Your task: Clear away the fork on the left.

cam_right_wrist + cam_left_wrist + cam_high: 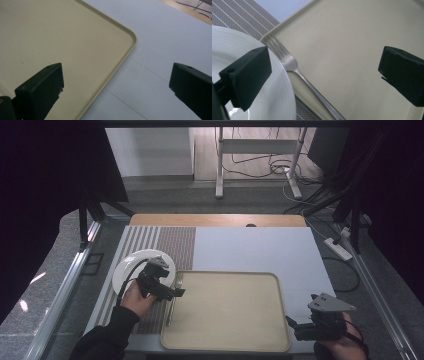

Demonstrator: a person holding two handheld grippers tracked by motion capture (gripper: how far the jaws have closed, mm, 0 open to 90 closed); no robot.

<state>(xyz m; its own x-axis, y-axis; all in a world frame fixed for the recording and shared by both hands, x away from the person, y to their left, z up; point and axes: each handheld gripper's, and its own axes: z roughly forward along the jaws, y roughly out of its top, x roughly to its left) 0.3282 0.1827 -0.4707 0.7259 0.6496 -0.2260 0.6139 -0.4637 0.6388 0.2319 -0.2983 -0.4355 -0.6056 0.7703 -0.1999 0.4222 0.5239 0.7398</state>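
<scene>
one fork (291, 65) lies untouched between the wide-apart left gripper (324, 72) jaws.

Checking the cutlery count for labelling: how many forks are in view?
1. The fork lies along the tray's left rim, prongs toward the far side, next to the white plate and under the open left claw. Nothing looks hidden.

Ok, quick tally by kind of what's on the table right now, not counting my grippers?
Plate: 1, white, on the mat
Fork: 1, metal, lying over the tray's left edge
Tray: 1, beige
Placemat: 1, striped
Total: 4
</scene>
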